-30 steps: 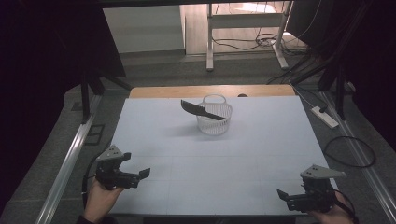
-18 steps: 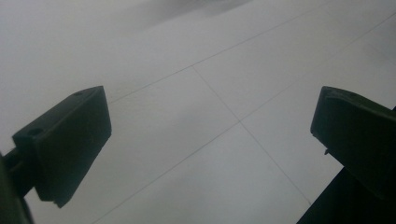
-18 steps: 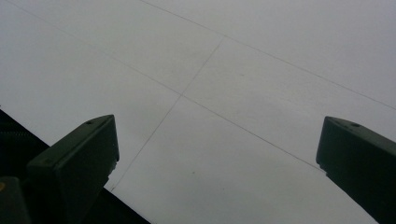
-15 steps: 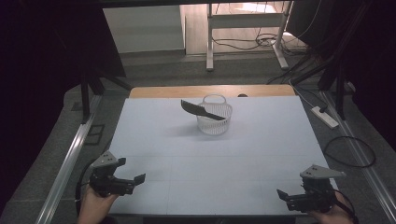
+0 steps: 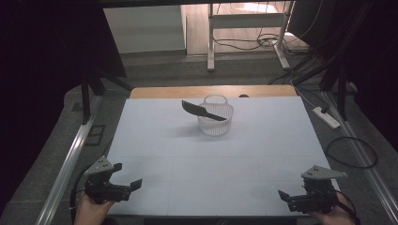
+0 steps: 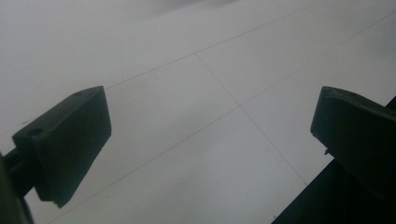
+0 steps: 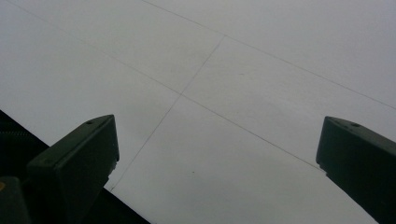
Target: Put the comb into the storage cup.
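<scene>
A white mesh basket (image 5: 216, 121) stands upright on the far middle of the white table (image 5: 211, 159). A black knife-like tool (image 5: 202, 110) lies across the basket's rim, its blade sticking out to the left. My left gripper (image 5: 126, 176) hovers at the near left corner, open and holding nothing. At the near right corner my right gripper (image 5: 293, 192) is open too. In the left gripper view the left gripper (image 6: 210, 140) has its jaws wide apart over bare tabletop. The right gripper view shows the right gripper (image 7: 217, 158) spread the same way above the table's thin grid lines.
A wooden strip (image 5: 187, 91) runs along the table's far edge. On the floor to the right lie a white power strip (image 5: 326, 117) and a looped cable (image 5: 352, 152). A metal rail (image 5: 70, 159) flanks the left side. White frame legs (image 5: 211, 47) stand behind the table.
My left gripper has drifted back toward the near left corner of the table. The right gripper, the basket and the knife have stayed put.
</scene>
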`<state>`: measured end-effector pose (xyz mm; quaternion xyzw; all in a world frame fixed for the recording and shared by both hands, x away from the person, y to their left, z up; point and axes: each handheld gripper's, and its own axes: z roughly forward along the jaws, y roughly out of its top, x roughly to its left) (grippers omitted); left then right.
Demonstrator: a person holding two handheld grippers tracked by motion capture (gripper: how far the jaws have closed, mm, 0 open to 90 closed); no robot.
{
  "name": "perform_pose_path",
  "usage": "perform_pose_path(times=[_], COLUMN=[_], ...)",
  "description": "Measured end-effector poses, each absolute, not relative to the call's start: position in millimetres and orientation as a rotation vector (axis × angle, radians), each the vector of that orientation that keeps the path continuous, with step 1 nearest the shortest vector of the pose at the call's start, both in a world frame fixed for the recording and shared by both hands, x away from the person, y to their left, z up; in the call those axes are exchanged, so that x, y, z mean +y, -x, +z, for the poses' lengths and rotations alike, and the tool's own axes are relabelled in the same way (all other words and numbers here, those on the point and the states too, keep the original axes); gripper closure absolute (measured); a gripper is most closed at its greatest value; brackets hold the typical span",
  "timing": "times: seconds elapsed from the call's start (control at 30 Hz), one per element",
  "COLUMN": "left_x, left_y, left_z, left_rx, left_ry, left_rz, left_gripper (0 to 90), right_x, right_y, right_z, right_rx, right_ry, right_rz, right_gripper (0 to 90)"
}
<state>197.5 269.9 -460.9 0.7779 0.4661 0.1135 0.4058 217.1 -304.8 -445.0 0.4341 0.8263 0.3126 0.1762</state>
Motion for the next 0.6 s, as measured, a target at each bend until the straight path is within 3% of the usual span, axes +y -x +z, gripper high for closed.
perform_pose_path(times=[0.6], left_x=[274], left_y=[-186], left_z=[-462], left_rx=[1.189], left_ry=[-1.97], left_rz=[0.304], left_gripper=[0.0], right_x=[-304], right_y=[-217], right_z=[-445], right_rx=[2.342], right_ry=[-1.228], right_rz=[0.88], right_gripper=[0.0])
